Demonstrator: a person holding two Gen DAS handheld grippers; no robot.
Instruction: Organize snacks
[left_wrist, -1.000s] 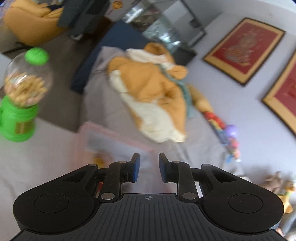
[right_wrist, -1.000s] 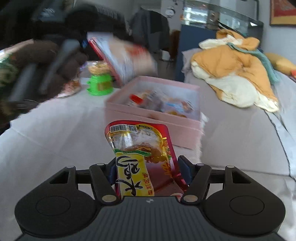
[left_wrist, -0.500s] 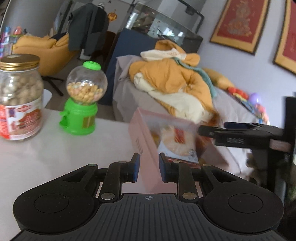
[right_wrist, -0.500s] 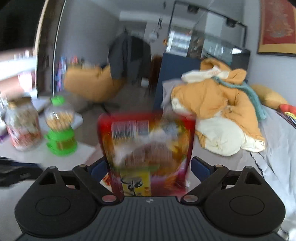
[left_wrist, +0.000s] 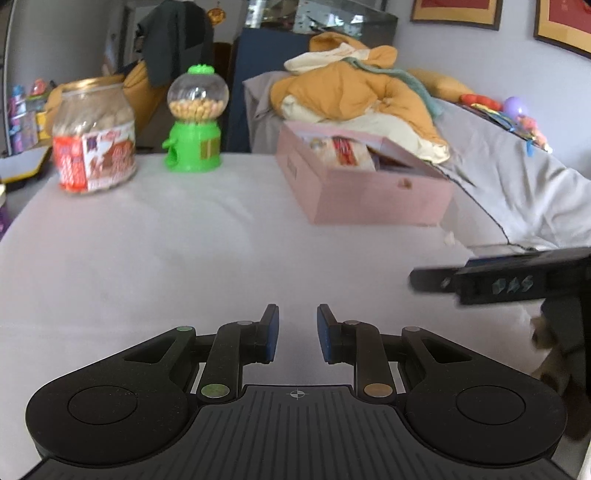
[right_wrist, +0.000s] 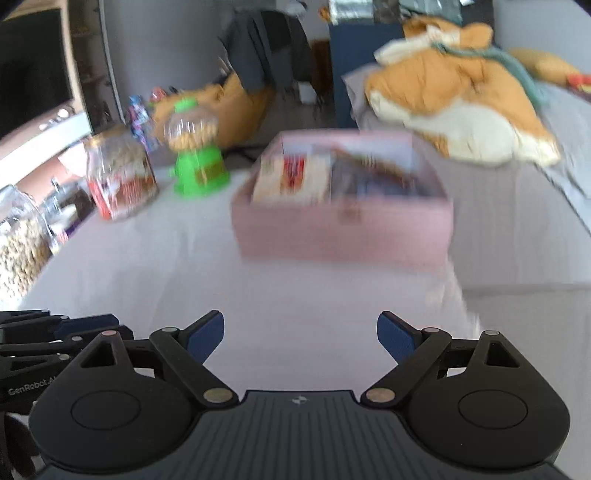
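A: Ahead of both claws, far side of tabletop (left_wrist: 184, 251): item 1, pink box (left_wrist: 369, 199). Rect., rigid walls, matte, open top, small catch on front face. Long axis runs left–right across right wrist view.

B: Contents?

A: Snack packs (right_wrist: 291, 177) inside, standing on edge, packed side by side. Glossy film, pale w/ red print; darker packs to the right, blurred, can't read.

B: Claws?

A: Right claw (right_wrist: 299, 338): fingers wide apart, nothing held. Left claw (left_wrist: 296, 334): blue pads a narrow gap apart, nothing between. Both low over bare cloth.

B: Which is nearer the box?

A: Right, by my read: box sits dead ahead of it, slightly right of centre. For left, box lies ahead and off to the right.

B: Other stock?

A: Item 2, jar (left_wrist: 94, 136): clear, round, red label, nuts or sim. inside. Item 3, dispenser (left_wrist: 195, 122): green plastic base, clear globe, pale candy. Both at far left, well apart from box. Third jar (right_wrist: 18, 243) at left edge, right view only.

B: Loose packs left?

A: None visible on cloth. Judgement: sorting looks near done.
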